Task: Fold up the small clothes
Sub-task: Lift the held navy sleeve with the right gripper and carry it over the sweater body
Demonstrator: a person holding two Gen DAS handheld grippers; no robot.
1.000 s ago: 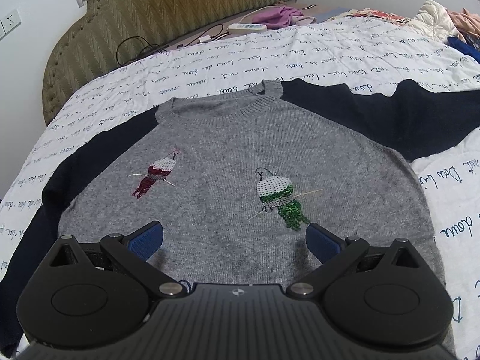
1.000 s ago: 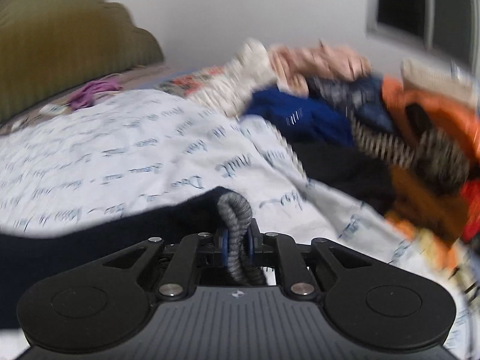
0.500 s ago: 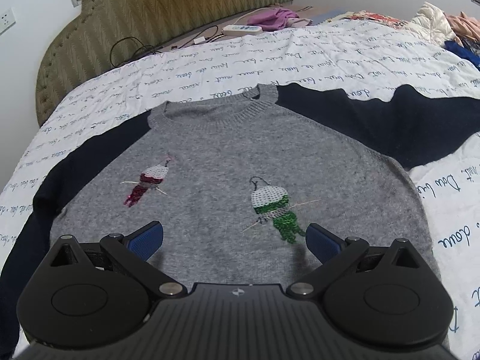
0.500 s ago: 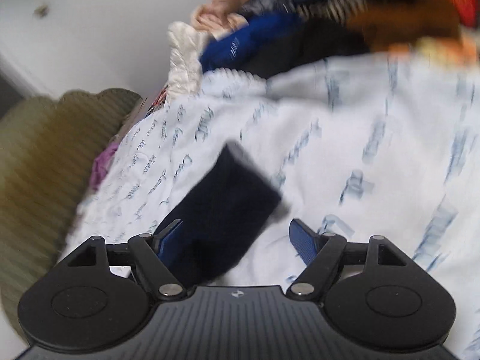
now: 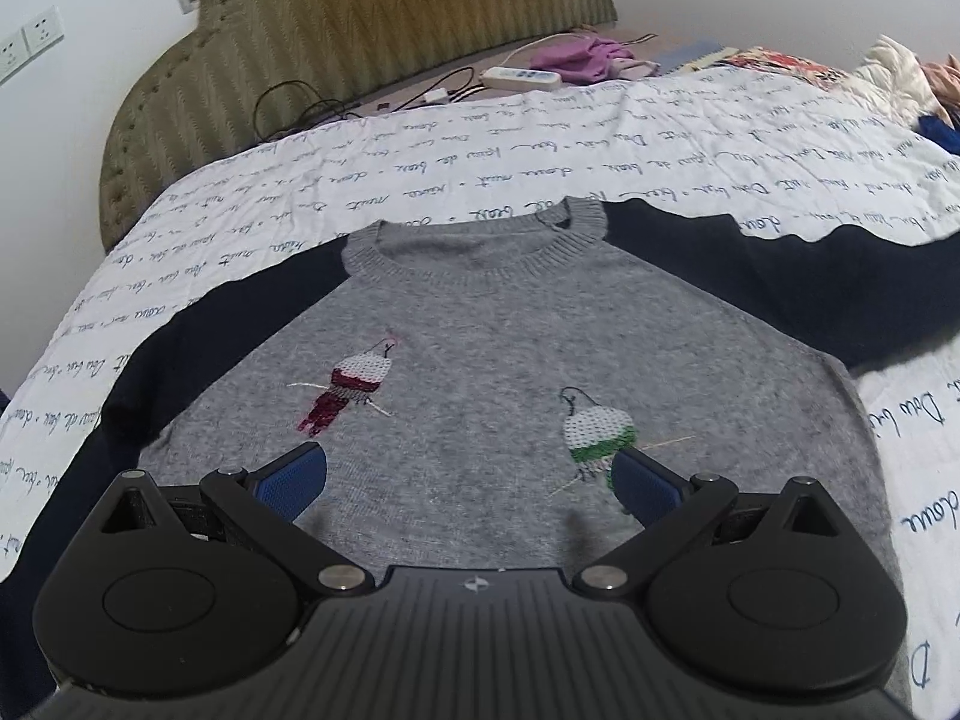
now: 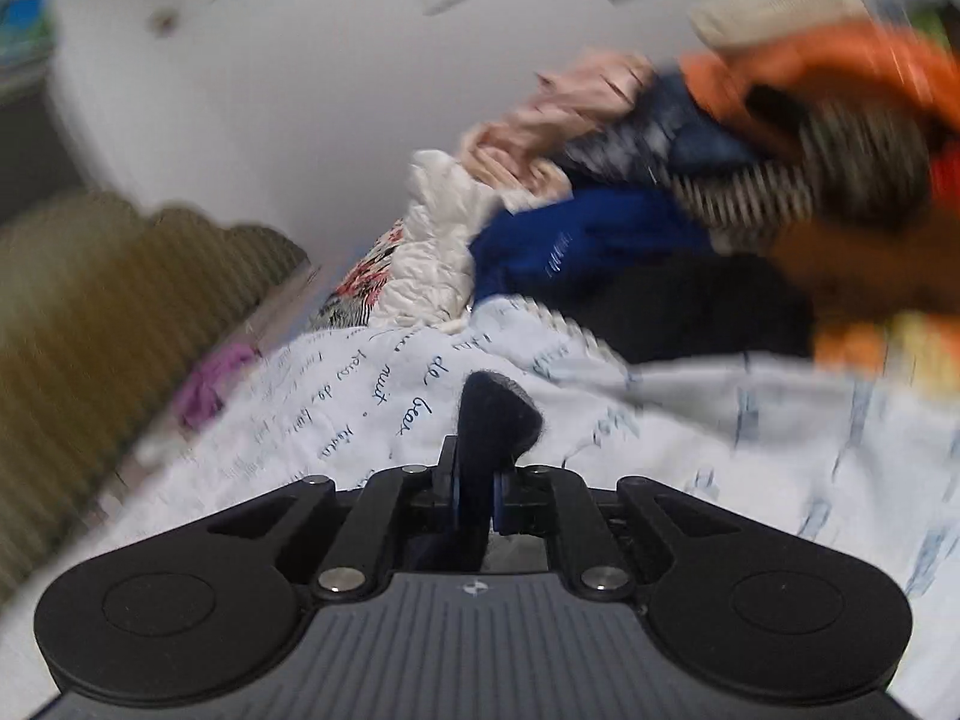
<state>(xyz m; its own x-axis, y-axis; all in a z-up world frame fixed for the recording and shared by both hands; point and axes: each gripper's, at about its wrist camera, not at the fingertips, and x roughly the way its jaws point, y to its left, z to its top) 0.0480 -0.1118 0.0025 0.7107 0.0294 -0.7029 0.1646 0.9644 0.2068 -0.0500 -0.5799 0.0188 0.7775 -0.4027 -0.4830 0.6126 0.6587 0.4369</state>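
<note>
A grey sweater (image 5: pixel 492 360) with navy sleeves and two embroidered birds lies flat, front up, on the white quilt (image 5: pixel 420 180). My left gripper (image 5: pixel 465 463) hovers open over the lower part of its body, with nothing between the blue pads. The sweater's right sleeve (image 5: pixel 798 276) stretches off to the right. In the blurred right wrist view, my right gripper (image 6: pixel 475 495) has its jaws closing tight on the navy end of that sleeve (image 6: pixel 498 414), which sticks up from between the pads above the quilt (image 6: pixel 720 420).
A heap of mixed clothes (image 6: pixel 690 228) lies at the far right of the bed. The olive headboard (image 5: pixel 360 30) stands behind, with a white power strip (image 5: pixel 521 77), cables (image 5: pixel 300 108) and a purple garment (image 5: pixel 582 54) in front of it.
The right gripper let go of the grey cuff, opened wide over the navy sleeve, rolled, and has shut on the sleeve end again. The left gripper stays open over the sweater.
</note>
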